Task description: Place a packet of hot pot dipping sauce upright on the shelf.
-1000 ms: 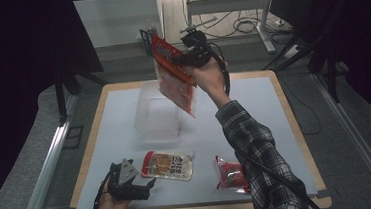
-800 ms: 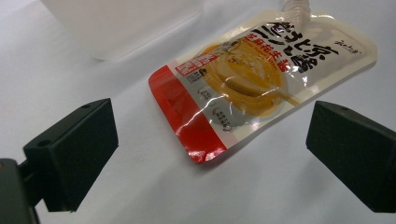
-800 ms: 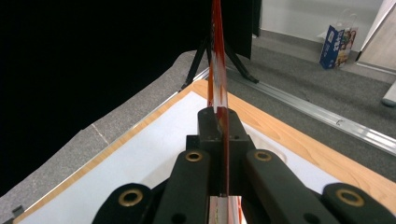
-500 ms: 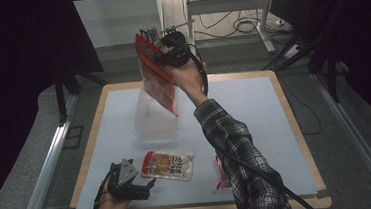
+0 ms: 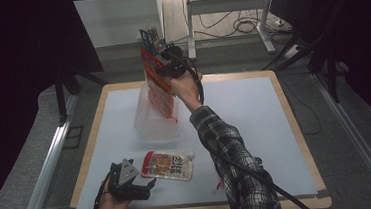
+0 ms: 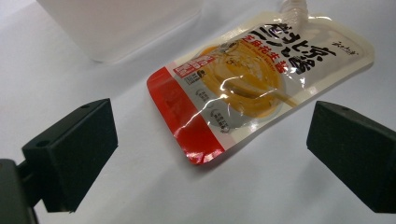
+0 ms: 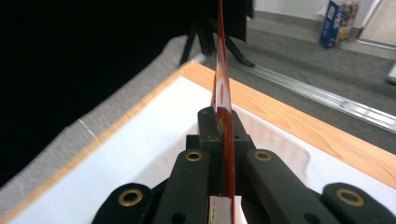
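My right gripper [image 5: 164,68] is shut on the top edge of a red snack pouch [image 5: 161,94]. The pouch hangs upright over a clear plastic container [image 5: 147,122], and its lower end seems to dip inside. In the right gripper view the pouch [image 7: 222,88] stands edge-on between the closed jaws of that gripper [image 7: 223,122], above the container [image 7: 285,144]. My left gripper [image 5: 147,183] rests open at the table's front left. A flat orange-and-white sauce pouch [image 6: 252,79] lies just ahead of its wide-apart pads [image 6: 74,149], untouched; the high view shows this pouch [image 5: 168,166] too.
The white table mat [image 5: 255,124] is edged by a wooden rim [image 5: 295,126]. Another small red packet [image 5: 219,186] peeks out beside my right sleeve near the front edge. A blue box [image 5: 148,36] stands on the floor behind the table. Black curtains flank both sides.
My right hand has carried the red pouch leftward and down, from above the container's right side to over its middle. The left gripper and the sauce pouch have stayed put.
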The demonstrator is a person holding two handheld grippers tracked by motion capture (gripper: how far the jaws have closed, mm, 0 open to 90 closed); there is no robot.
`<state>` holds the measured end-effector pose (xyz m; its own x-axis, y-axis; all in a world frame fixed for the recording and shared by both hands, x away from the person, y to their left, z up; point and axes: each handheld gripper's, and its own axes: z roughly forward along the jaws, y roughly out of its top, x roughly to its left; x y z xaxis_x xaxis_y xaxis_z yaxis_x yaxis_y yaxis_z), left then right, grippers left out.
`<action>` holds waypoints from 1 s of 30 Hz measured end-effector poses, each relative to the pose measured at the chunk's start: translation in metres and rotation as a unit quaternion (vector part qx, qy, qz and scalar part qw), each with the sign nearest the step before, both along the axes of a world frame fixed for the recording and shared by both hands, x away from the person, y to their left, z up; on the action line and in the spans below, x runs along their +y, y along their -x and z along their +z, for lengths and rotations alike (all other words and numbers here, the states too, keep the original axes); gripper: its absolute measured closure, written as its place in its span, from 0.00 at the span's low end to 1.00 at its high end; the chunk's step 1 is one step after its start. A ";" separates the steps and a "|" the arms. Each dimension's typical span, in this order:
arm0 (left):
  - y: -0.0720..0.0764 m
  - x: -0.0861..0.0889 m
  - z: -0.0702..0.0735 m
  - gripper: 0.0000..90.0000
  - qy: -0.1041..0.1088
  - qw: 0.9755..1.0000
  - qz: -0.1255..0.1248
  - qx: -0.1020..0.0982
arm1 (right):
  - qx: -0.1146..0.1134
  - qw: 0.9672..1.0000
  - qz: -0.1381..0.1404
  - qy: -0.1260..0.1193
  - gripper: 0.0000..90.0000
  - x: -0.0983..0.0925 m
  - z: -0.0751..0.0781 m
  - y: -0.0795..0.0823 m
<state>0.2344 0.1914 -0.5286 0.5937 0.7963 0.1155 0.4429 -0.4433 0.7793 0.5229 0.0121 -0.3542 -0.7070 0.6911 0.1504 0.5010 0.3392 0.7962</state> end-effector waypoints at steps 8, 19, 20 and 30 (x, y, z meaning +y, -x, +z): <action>0.000 0.000 0.000 0.02 -0.002 1.000 -0.004 0.003 | -0.004 1.000 -0.009 0.027 0.98 -0.001 -0.013 -0.010; -0.003 0.001 -0.003 0.02 0.019 1.000 -0.006 0.006 | -0.026 0.998 -0.008 0.056 0.76 -0.011 -0.014 -0.018; -0.004 0.002 -0.003 0.02 0.019 1.000 -0.007 0.006 | -0.029 0.998 -0.005 0.062 0.68 -0.011 -0.014 -0.018; -0.005 0.012 -0.001 0.02 0.060 0.998 0.015 0.013 | -0.069 0.993 0.002 0.093 0.18 -0.028 -0.009 -0.014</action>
<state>0.2392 0.2038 -0.5296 0.5710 0.8209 0.0042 0.4748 -0.3344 0.8141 0.5367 -0.0161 -0.3628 -0.7142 0.6956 -0.0782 0.3904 0.4886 0.7803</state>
